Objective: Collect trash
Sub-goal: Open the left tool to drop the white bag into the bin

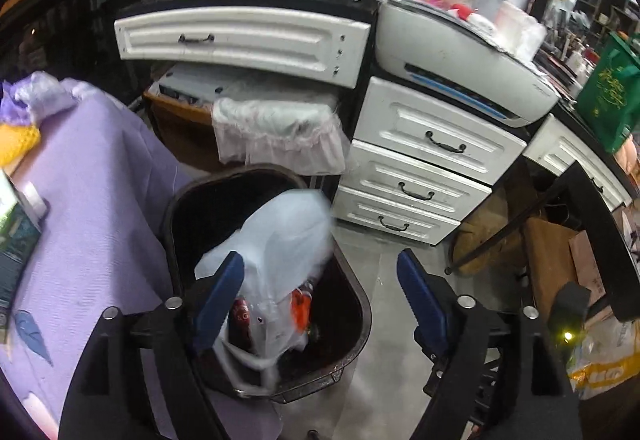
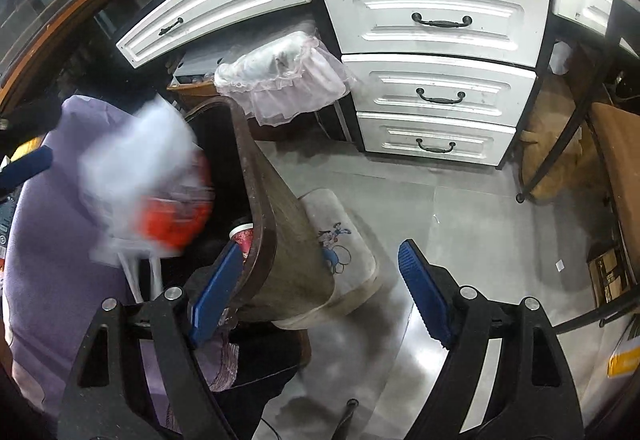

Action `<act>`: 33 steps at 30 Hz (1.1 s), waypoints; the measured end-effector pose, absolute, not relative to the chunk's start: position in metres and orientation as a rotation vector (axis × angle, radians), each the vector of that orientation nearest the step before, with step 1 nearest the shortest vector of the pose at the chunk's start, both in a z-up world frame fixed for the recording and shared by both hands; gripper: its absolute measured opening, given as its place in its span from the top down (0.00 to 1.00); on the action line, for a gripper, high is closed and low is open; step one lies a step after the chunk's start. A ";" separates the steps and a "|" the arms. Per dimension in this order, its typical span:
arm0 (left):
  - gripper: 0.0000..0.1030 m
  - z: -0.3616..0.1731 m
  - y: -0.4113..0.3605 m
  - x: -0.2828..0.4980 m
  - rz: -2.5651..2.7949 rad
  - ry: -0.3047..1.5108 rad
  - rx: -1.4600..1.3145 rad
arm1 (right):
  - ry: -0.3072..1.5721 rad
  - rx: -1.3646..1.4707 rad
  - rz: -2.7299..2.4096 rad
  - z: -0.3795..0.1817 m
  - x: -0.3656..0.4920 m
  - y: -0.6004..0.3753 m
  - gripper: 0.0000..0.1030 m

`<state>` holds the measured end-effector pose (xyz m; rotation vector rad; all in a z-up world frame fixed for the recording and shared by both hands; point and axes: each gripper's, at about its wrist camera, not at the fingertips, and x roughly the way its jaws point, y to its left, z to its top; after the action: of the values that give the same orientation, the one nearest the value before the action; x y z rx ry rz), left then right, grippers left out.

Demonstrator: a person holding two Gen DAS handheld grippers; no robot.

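Note:
A dark brown trash bin (image 1: 352,292) stands on the floor beside a purple-covered surface (image 1: 100,199). A white plastic bag (image 1: 280,240) holding red and orange trash is in the bin's mouth, blurred by motion. My left gripper (image 1: 320,296) is open right above the bin, the bag between and just beyond its blue fingers (image 1: 220,292). In the right wrist view the same bag (image 2: 144,175) is a blur over the bin (image 2: 280,240). My right gripper (image 2: 320,292) is open and empty, straddling the bin's near wall. A red paper cup (image 2: 242,236) lies inside.
White drawers (image 1: 424,159) and a printer (image 1: 460,71) stand behind the bin. A lace-covered bin (image 1: 276,127) sits under the desk. A cartoon-printed mat (image 2: 340,240) lies on the grey floor. Cardboard boxes (image 1: 560,264) stand right; a green bag (image 1: 608,91) sits on the desk.

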<state>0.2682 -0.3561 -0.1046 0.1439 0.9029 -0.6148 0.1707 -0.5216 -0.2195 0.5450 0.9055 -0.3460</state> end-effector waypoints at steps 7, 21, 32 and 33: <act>0.12 -0.086 -0.345 0.250 -0.636 0.841 0.160 | 0.885 0.540 -0.334 -0.209 0.165 -0.511 0.22; 0.08 -0.054 -0.272 0.218 -0.626 0.730 0.164 | 0.836 0.502 -0.236 -0.174 0.167 -0.473 0.21; 0.06 -0.049 -0.179 0.215 -0.519 0.710 0.162 | 0.784 0.423 -0.068 -0.128 0.181 -0.408 0.18; 0.06 -0.048 -0.168 0.216 -0.511 0.705 0.168 | 0.781 0.418 -0.057 -0.125 0.182 -0.404 0.18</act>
<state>0.2157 -0.1676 -0.0477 0.1685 0.7047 -0.5114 0.1825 -0.4036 -0.1250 0.4182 0.7808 -0.0568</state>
